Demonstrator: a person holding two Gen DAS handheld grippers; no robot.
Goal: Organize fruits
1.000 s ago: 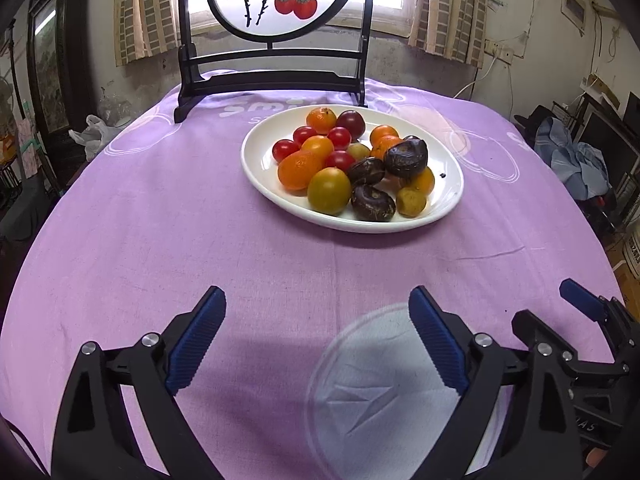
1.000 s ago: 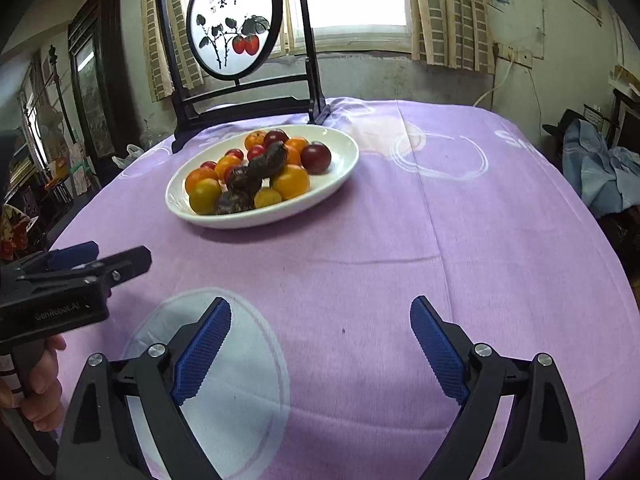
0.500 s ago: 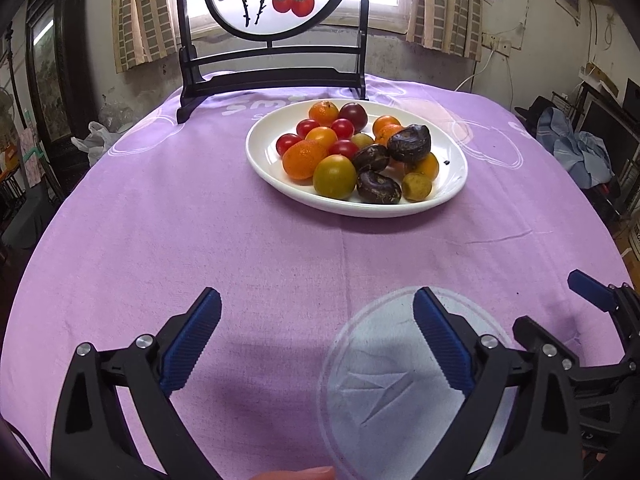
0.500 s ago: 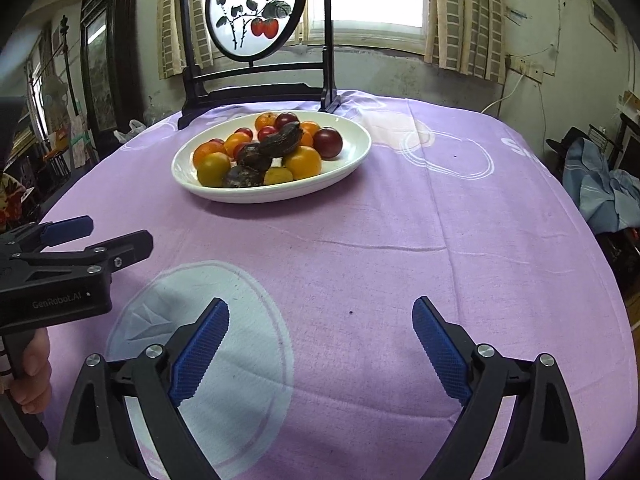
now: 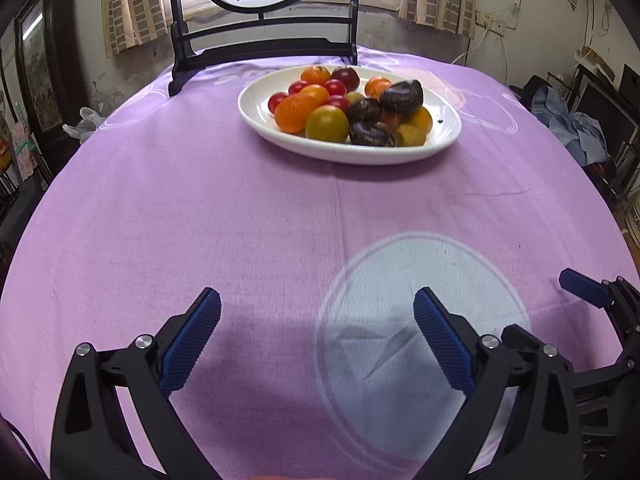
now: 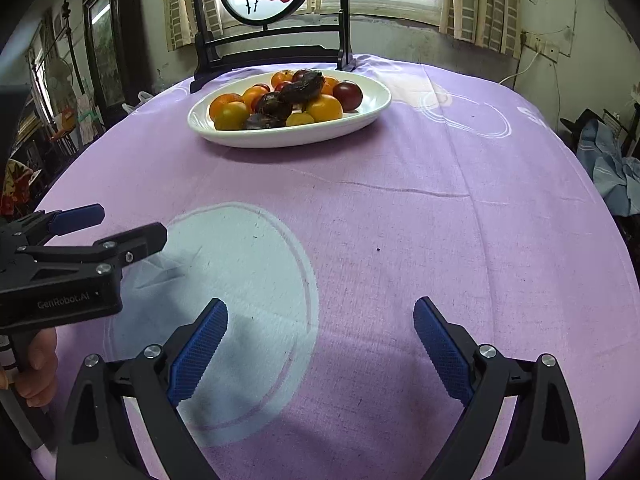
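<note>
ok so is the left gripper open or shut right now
Open. In the left wrist view the left gripper has its blue pads spread wide apart with only purple tablecloth between them, holding nothing.

Ahead of your left gripper (image 5: 316, 340), jaws spread wide, bare purple cloth (image 5: 200, 208) runs to the white plate (image 5: 444, 136) at 12 o'clock. Fruit is heaped on it (a dark one (image 5: 401, 97) on top). The black screen stand (image 5: 264, 46) blocks passage just behind the plate. Your right gripper (image 5: 592, 292) sits at 3 o'clock.
</note>
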